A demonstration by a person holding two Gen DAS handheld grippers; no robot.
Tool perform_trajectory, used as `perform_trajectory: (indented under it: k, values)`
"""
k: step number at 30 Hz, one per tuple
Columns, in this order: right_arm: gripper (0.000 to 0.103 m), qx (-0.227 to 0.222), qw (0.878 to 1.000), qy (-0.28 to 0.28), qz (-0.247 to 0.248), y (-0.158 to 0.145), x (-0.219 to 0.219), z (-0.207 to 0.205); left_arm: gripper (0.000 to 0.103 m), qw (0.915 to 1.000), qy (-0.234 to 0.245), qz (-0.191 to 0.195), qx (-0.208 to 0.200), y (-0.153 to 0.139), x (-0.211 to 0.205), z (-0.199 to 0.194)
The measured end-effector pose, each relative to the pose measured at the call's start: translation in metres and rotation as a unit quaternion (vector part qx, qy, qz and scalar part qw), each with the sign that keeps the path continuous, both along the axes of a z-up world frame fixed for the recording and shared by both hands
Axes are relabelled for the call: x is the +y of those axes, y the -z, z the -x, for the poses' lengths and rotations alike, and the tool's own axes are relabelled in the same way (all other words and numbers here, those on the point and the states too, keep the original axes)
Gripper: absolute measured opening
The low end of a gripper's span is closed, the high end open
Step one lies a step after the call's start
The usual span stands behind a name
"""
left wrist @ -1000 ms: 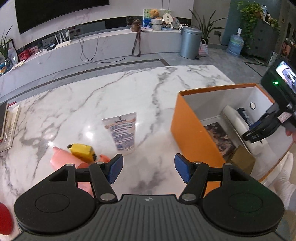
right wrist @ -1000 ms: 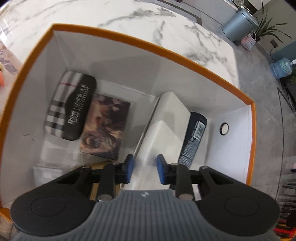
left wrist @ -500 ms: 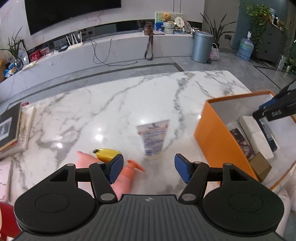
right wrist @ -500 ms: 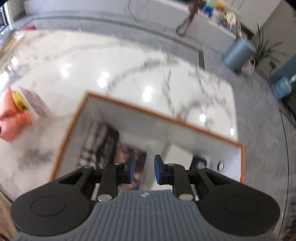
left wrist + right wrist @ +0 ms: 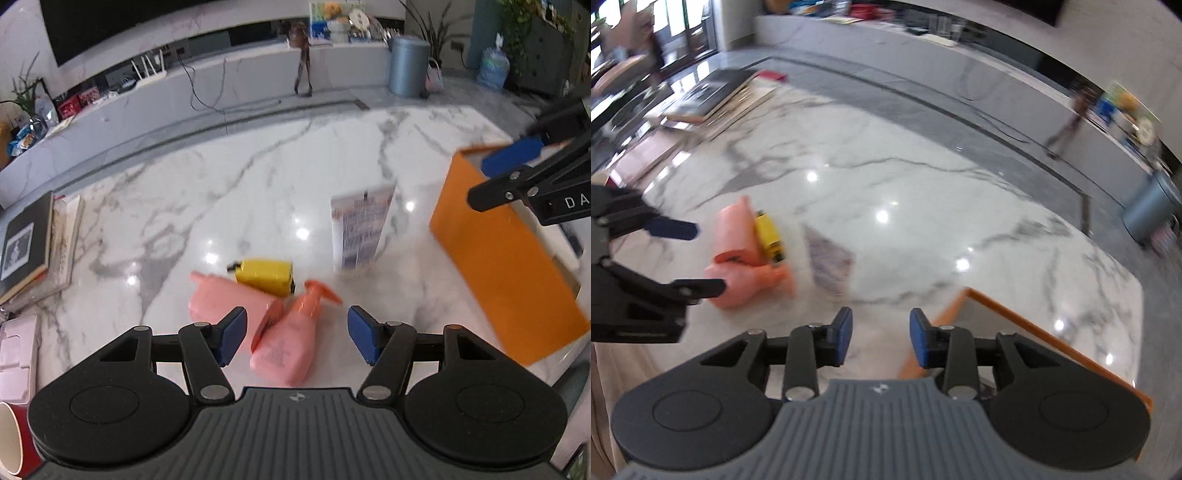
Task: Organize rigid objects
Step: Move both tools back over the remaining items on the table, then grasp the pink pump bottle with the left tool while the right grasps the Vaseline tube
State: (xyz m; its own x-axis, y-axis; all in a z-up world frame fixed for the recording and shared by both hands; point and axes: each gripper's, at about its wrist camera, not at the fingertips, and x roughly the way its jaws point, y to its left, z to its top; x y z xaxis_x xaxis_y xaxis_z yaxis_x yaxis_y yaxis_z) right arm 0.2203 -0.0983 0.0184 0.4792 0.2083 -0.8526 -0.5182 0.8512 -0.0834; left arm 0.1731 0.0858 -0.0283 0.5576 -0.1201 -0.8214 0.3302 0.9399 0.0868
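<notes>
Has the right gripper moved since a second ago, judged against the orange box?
Yes. The right gripper was down inside the orange box over its contents; now it has lifted out and hangs, jaws open, above the box's near-left corner, facing the marble table.

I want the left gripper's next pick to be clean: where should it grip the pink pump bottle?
Grip the pink pump bottle across its flat body, from above. It lies flat, base toward the left gripper, whose jaws are open. The neck is thin.
</notes>
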Motion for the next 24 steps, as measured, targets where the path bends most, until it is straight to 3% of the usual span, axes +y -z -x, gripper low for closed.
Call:
perform_trajectory:
  k: [6, 10, 16, 20, 24]
  values:
    - [0.038, 0.004, 0.999, -0.048, 0.019, 0.022, 0.024, -0.008, 0.074, 0.9994, 0.023, -0.021, 0.015, 0.024, 0.0, -0.002]
    - [0.051, -0.013, 0.997, -0.078, 0.025, 0.026, 0.038, -0.013, 0.074, 0.998, 0.047, -0.041, 0.007, 0.033, -0.004, -0.004]
    - [0.055, -0.023, 0.994, -0.104, 0.035, 0.038, 0.054, -0.031, 0.074, 0.9952, 0.068, -0.071, -0.006, 0.042, -0.009, -0.011]
    - [0.051, -0.01, 0.995, -0.102, 0.014, 0.049, 0.058, -0.043, 0.074, 0.9905, 0.092, -0.101, -0.017, 0.046, -0.016, -0.012]
    - [0.034, -0.011, 0.994, -0.11, 0.02, 0.054, 0.063, -0.044, 0.07, 0.9853, 0.123, -0.115, -0.03, 0.047, -0.02, -0.009]
